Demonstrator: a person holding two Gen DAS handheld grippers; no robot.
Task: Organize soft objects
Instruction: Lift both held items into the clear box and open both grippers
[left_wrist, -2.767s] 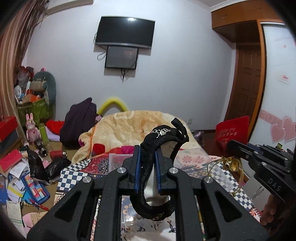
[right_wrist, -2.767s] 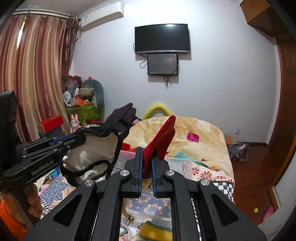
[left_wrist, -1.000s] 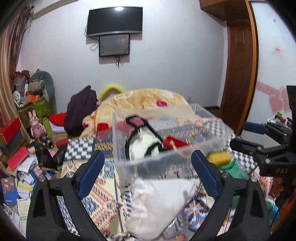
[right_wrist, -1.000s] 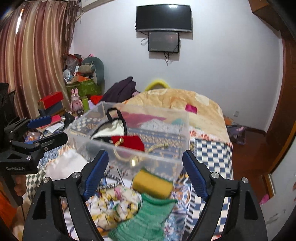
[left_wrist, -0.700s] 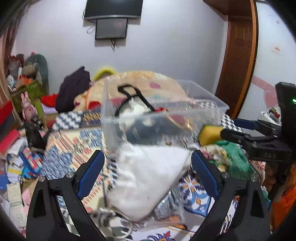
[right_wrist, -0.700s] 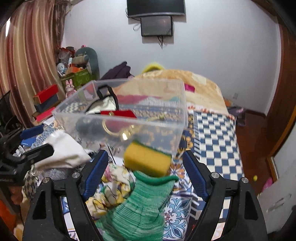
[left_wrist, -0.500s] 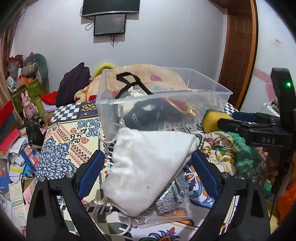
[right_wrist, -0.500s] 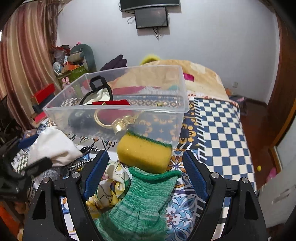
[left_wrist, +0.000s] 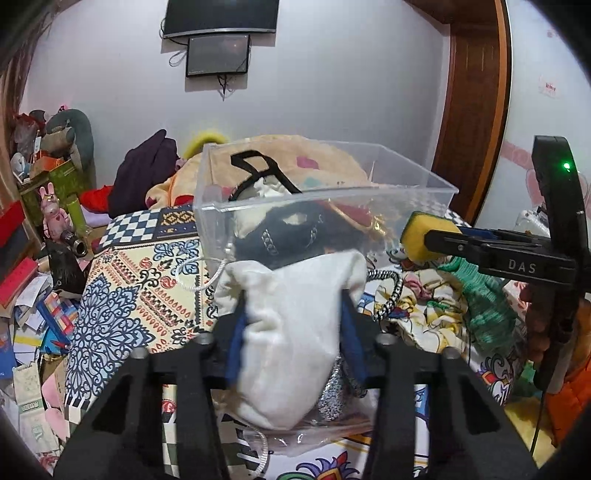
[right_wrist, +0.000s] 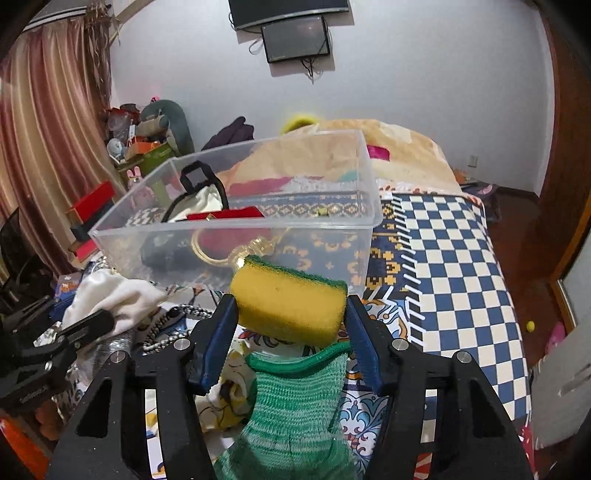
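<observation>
A clear plastic bin (left_wrist: 406, 192) stands on the patterned bed and holds a black-strapped pouch (left_wrist: 288, 232) and a red pouch (right_wrist: 225, 216). My left gripper (left_wrist: 291, 314) is shut on a white cloth pouch (left_wrist: 291, 332) lying in front of the bin. My right gripper (right_wrist: 290, 314) is shut on a yellow sponge with a green back (right_wrist: 288, 302), just in front of the bin wall (right_wrist: 332, 236). A green knitted cloth (right_wrist: 291, 413) lies under the sponge. The right gripper and sponge (left_wrist: 421, 236) show at the right of the left wrist view.
A floral cloth (left_wrist: 424, 314) and a black-and-white cord (left_wrist: 388, 291) lie between the two grippers. A silver glitter item (left_wrist: 332, 391) lies under the white pouch. Clutter of boxes and toys (left_wrist: 37, 229) fills the floor at left. A checked cover (right_wrist: 454, 258) spreads to the right.
Both grippers have dropped their earlier items into the bin, lowered in front of it and closed: the left on the white pouch, the right on the yellow sponge.
</observation>
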